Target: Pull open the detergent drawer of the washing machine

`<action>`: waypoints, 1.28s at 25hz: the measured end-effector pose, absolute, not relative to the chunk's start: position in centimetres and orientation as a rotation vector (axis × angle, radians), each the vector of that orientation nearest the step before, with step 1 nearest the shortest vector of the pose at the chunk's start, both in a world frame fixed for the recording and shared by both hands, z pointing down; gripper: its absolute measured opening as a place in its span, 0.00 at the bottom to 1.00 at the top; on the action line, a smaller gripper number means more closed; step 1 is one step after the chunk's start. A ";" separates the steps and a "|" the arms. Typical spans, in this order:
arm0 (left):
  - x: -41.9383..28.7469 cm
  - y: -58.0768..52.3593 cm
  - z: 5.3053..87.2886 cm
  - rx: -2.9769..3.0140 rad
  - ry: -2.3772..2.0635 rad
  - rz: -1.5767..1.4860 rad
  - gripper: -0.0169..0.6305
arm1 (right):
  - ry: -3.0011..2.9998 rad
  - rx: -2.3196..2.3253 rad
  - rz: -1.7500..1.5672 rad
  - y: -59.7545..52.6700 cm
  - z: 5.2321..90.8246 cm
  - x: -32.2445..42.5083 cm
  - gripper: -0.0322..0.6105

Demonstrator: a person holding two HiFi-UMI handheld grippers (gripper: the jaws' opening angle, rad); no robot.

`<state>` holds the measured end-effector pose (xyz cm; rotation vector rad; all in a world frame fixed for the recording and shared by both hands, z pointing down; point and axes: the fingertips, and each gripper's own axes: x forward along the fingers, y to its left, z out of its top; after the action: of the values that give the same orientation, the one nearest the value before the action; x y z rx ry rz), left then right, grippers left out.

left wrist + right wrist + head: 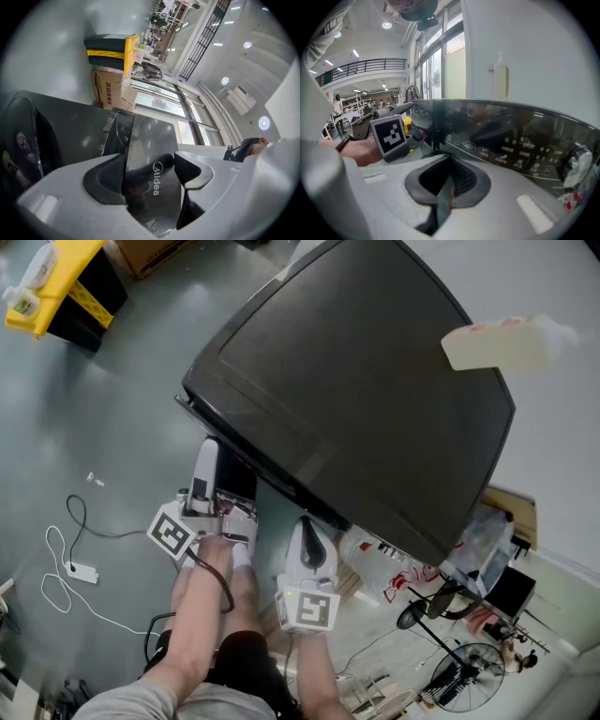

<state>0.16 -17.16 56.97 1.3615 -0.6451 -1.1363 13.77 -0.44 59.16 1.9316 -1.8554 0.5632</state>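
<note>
Left hand-held gripper [151, 174] pinching detergent drawer [146, 140], right hand-held gripper [447, 182] pressed together, empty

On the grey floor [112, 427] to your left, a white cable [81, 571] lies in loose loops. Beyond it sits a yellow crate [52, 282] (a cardboard box [150, 253] is nearby). A black fan [466, 674] sits to your right.

White left tongs [206, 454], right tongs [306, 529]; black-patterned marker cubes [173, 532].
</note>
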 end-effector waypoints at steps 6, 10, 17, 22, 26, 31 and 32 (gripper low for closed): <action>-1.0 -15.7 57.2 1.369 -0.659 -1.158 0.55 | -1.854 1.930 0.562 0.5 59.2 14.5 0.06; -1.8 -14.7 57.0 1.375 -0.672 -1.162 0.55 | -1.858 1.926 0.555 1.2 59.1 14.4 0.06; -3.3 -13.0 56.9 1.389 -0.685 -1.176 0.55 | -1.900 1.893 0.520 1.6 58.8 13.8 0.06; -4.9 -11.0 56.8 1.391 -0.702 -1.178 0.55 | -1.927 1.874 0.513 2.0 58.4 12.5 0.06; -6.2 -9.6 56.8 1.392 -0.712 -1.185 0.55 | -1.962 1.857 0.493 2.3 57.8 11.7 0.06; -7.2 -8.4 56.8 1.392 -0.722 -1.191 0.55 | -1.980 1.833 0.480 2.7 57.5 11.3 0.06; -7.4 -8.1 56.8 1.392 -0.721 -1.192 0.55 | -1.983 1.830 0.476 2.7 57.4 11.2 0.06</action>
<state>-7.41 -8.14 56.78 1.3922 -0.7215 -1.1923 11.24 2.74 57.40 1.8299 -1.9830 0.4759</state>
